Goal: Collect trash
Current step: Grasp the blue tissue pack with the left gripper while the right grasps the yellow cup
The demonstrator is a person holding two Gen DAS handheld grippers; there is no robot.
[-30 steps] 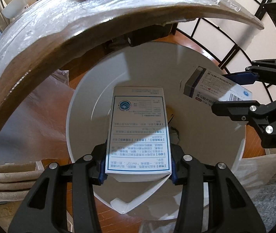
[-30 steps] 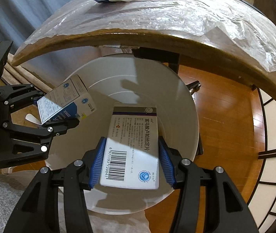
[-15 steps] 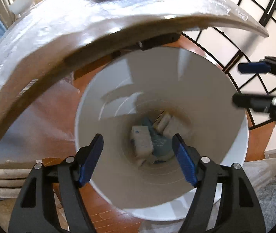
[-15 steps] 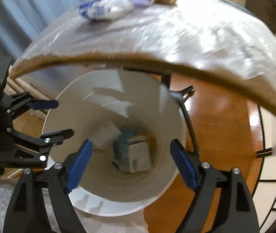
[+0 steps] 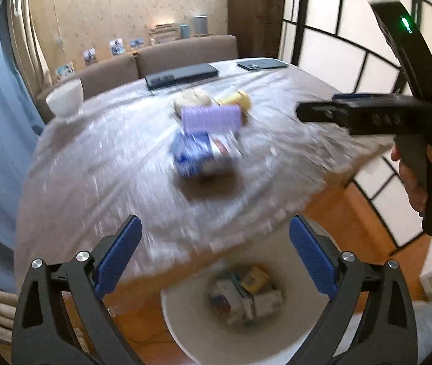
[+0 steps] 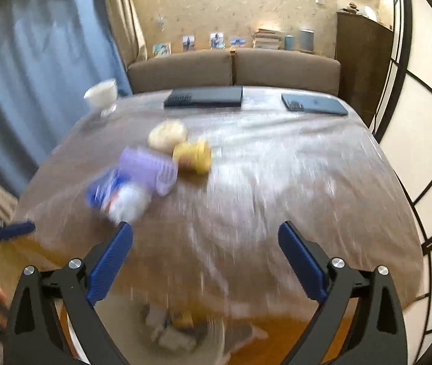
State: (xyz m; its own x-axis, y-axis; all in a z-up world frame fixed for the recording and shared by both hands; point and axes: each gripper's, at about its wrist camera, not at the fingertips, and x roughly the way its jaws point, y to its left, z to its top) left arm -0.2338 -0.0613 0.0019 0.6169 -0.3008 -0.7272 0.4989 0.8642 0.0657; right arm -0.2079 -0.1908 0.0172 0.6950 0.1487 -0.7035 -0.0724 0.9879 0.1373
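Both grippers, left [image 5: 214, 255] and right [image 6: 205, 260], gape empty above a white bin [image 5: 191, 331] of boxes; wrappers [image 5: 199, 152] litter the table [image 5: 94, 182].

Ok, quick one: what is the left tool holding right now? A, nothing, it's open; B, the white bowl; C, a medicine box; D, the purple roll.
A: the left tool stands wide open with only the table edge and the white bin showing between its blue pads, while the purple roll lies on the table.
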